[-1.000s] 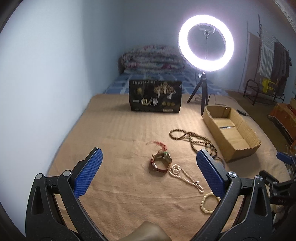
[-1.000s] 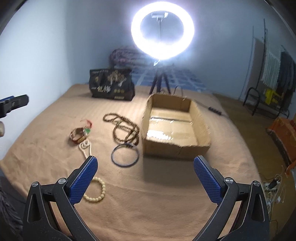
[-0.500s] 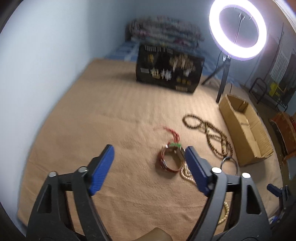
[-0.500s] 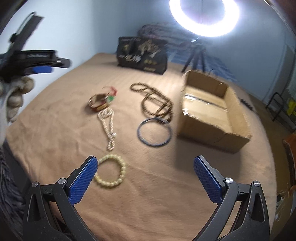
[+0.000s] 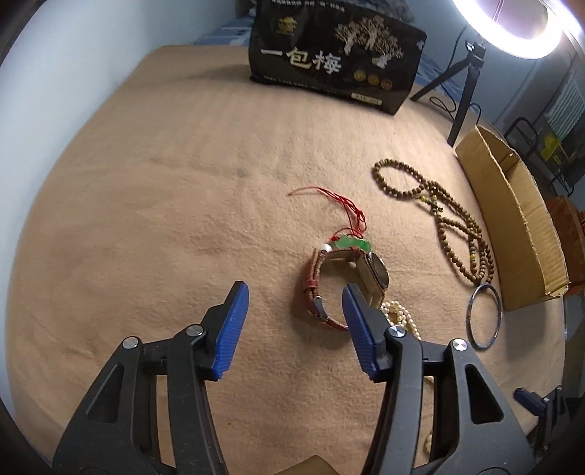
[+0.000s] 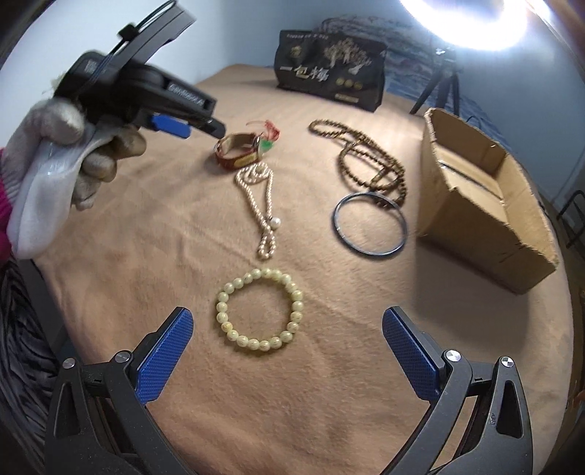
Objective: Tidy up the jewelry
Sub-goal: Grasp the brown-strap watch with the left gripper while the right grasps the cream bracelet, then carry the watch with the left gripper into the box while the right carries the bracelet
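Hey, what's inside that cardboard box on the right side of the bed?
In the right wrist view, the cardboard box stands open with bare cardboard and a strip of clear tape on its floor; no jewelry shows. Its near wall hides the front part of the floor.

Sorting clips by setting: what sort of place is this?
Probably a bedroom used for filming: a tan blanket over a bed, folded quilts behind it, a ring light on a tripod.

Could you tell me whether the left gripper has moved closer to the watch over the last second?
Yes. The left gripper has advanced toward the watch, which now sits just past its open fingers; the black bag beyond also looms much larger.
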A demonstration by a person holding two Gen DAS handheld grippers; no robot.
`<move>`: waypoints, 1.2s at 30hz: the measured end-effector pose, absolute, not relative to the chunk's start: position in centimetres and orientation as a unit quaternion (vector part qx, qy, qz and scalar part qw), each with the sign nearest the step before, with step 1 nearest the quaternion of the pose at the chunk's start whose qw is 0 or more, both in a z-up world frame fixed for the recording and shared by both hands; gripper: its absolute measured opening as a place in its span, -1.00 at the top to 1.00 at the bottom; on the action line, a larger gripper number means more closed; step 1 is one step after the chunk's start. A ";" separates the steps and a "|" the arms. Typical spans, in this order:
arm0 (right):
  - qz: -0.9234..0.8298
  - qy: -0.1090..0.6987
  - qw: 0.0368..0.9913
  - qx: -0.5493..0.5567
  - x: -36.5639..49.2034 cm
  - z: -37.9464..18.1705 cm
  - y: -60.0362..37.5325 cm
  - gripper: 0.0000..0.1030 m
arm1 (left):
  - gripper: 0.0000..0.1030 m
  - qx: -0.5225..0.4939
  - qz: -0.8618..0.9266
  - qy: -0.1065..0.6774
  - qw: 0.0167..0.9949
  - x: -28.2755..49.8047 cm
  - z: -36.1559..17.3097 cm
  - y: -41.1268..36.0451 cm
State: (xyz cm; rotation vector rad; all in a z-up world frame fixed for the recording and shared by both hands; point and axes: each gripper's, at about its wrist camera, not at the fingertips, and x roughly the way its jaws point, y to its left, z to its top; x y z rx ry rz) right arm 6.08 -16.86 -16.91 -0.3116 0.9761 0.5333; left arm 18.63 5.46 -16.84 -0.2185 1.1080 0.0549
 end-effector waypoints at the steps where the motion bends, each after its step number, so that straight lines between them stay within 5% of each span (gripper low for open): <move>1: 0.254 0.465 0.835 -0.149 6.2 -17.2 -16.7 -0.99 | 0.04 -0.106 0.025 0.530 0.841 18.8 -17.1 5.4; 7: 0.237 0.470 0.837 -0.152 7.4 -17.5 -17.0 -0.78 | 0.14 -0.106 0.025 0.543 0.833 19.4 -18.5 5.4; 9: 0.234 0.485 0.830 -0.146 7.8 -18.1 -17.3 -0.42 | 0.15 -0.109 0.025 0.546 0.831 19.7 -18.9 5.4; 11: 0.238 0.507 0.818 -0.129 8.3 -18.9 -17.6 -0.30 | 0.16 -0.110 0.026 0.546 0.830 19.9 -19.2 5.3; 16: 0.240 0.499 0.817 -0.162 8.3 -19.7 -16.4 -0.22 | 0.33 -0.099 0.028 0.545 0.832 20.1 -19.5 4.9; 22: 0.258 0.484 0.816 -0.181 7.8 -19.4 -15.5 0.45 | 0.76 -0.081 0.029 0.541 0.837 20.2 -19.6 4.5; 26: 0.257 0.479 0.816 -0.196 7.3 -19.2 -15.3 0.84 | 0.84 -0.083 0.028 0.540 0.837 20.1 -19.4 4.6; 36: 0.262 0.475 0.824 -0.164 7.3 -17.9 -16.3 0.88 | 0.85 -0.097 0.037 0.516 0.850 19.0 -17.5 5.7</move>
